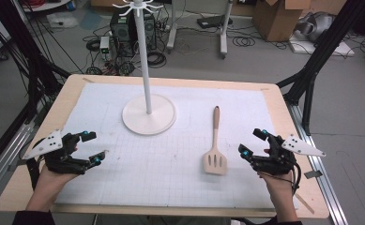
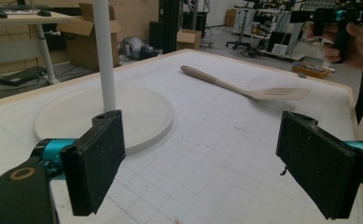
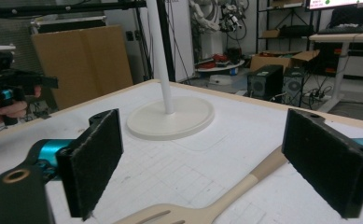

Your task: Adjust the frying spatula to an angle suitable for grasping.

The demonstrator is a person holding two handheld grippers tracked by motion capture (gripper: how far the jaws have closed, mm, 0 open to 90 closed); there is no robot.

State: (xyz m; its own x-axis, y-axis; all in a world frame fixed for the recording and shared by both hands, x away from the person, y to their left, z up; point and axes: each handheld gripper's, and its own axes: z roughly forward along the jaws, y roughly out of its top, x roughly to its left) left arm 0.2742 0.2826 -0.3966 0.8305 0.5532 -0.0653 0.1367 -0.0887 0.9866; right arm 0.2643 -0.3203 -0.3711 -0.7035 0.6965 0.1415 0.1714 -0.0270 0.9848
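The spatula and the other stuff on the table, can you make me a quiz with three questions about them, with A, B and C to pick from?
1. Where does the spatula lie?
A. On the stand's round base
B. Flat on the white mat, nearer the right gripper
C. Held in the left gripper

2. What colour is the stand?
A. White
B. Red
C. Black

3. How are the jaws of the right gripper?
A. Shut on the spatula
B. Shut on nothing
C. Open

Answers:
1 B: it rests on the mat, to the stand's right, close to the right gripper.
2 A: both pole and base are white.
3 C: the right gripper view shows a wide gap between its pads.
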